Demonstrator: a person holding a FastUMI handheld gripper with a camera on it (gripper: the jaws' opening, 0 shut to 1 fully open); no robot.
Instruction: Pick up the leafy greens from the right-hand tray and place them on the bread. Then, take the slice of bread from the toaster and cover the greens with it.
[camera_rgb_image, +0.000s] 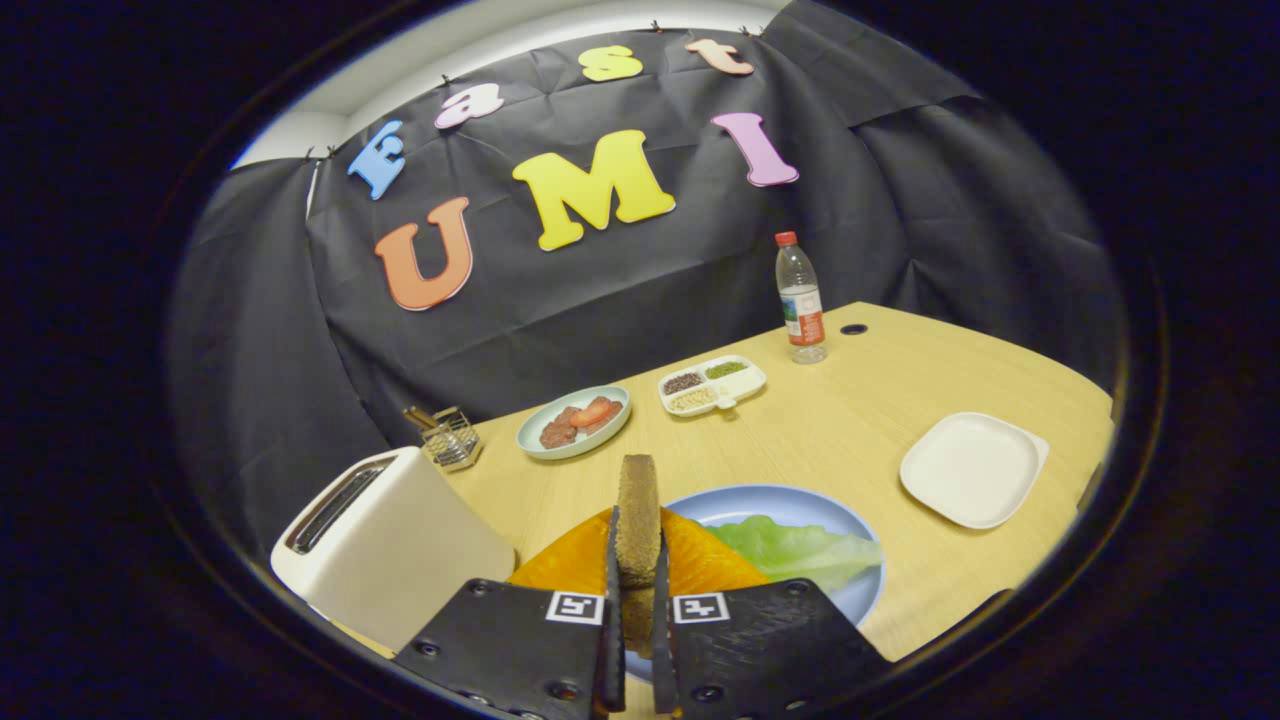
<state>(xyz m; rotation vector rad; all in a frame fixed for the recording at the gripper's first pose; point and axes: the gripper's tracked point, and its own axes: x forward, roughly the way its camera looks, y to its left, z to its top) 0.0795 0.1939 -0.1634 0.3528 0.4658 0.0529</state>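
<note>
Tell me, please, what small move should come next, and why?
Probably lower and lay the bread slice flat over the greens. The tool is shut on the slice, held upright above the blue plate, where the greens already lie beside the orange-coloured base.

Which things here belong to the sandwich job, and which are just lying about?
In the job: hand-held gripper shut on bread slice; leafy greens; blue plate; toaster.
Lying about: water bottle, white tray, divided dish, meat plate, wire rack.

Three plates (973, 470), one toaster (385, 545), one bottle (801, 298), one divided tray (713, 385).
</note>
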